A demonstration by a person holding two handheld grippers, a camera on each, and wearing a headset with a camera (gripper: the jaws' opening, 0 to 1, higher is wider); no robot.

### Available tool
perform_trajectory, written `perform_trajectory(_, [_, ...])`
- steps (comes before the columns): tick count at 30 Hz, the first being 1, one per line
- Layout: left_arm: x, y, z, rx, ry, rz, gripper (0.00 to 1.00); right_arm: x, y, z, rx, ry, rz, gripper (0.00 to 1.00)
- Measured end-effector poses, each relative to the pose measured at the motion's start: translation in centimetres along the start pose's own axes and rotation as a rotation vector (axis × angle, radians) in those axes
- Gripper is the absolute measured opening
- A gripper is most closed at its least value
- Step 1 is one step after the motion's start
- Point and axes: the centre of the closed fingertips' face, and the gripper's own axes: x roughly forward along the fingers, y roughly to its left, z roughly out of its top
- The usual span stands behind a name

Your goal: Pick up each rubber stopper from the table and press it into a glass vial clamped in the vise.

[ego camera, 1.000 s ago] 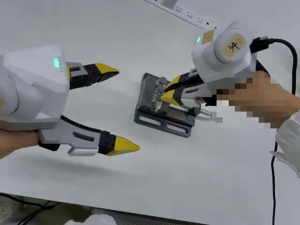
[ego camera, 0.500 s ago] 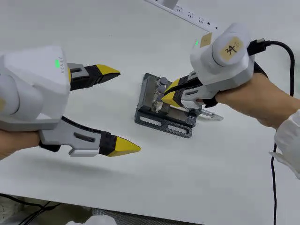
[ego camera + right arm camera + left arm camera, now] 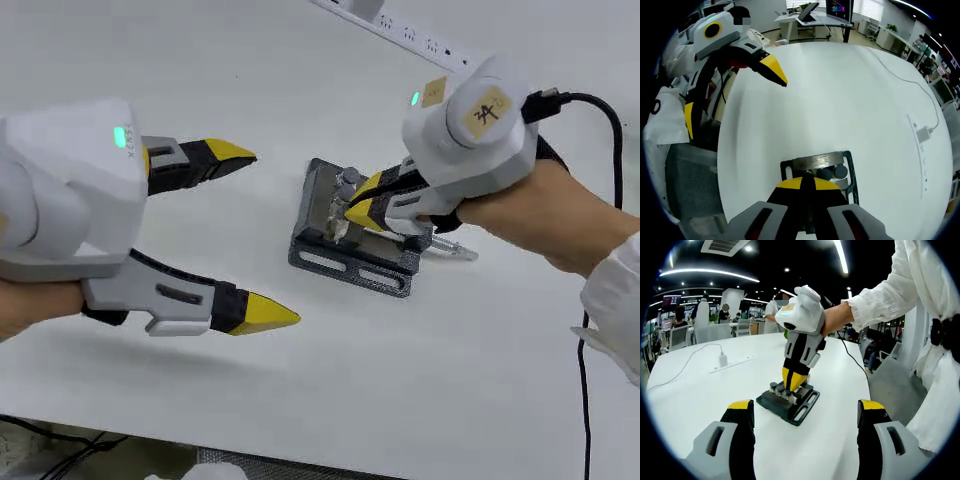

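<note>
Left claw [image 3: 245, 232] hangs wide open, nothing in it, well off from the work. Mid-table sits the vise [image 3: 345, 262] with the vials [image 3: 337, 226] clamped and grey stoppers [image 3: 347, 180] on top. Right claw [image 3: 358, 208] is pinched closed right over that row; can't tell if a stopper's between the tips. My guess is the stoppers are light, squishy and grippy, so grab the sides and push straight down, since the glass cracks easily. Smooth white table [image 3: 400, 380], power strip [image 3: 400, 30], big open office with strip lights.
</note>
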Motion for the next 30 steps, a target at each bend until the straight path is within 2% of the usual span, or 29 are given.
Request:
perform_trajectory(8, [0.0,0.21,0.15,-0.002,-0.007,0.007,0.83,0.21,-0.18,-0.17,-0.024,0.012,-0.005,0.02])
perform_trajectory(10, [-0.03,0.23,0.12,-0.004,-0.009,0.01,0.83,0.16,-0.07,-0.14,0.0,0.01,-0.002,0.02])
perform_trajectory(12, [-0.03,0.23,0.12,-0.005,-0.01,0.011,0.83,0.21,-0.09,-0.14,-0.013,0.013,-0.004,0.02])
perform_trajectory(19, [-0.03,0.27,0.3,-0.007,-0.019,0.014,0.82,0.44,-0.46,-0.04,-0.021,0.046,-0.01,0.01])
perform_trajectory(22, [0.01,0.22,0.34,-0.005,-0.021,0.012,0.82,0.39,-0.11,0.04,-0.04,0.052,-0.015,0.01])
perform_trajectory(30, [-0.24,0.34,0.45,-0.006,-0.025,0.02,0.82,0.52,-0.06,0.09,-0.037,0.077,0.008,0.0])
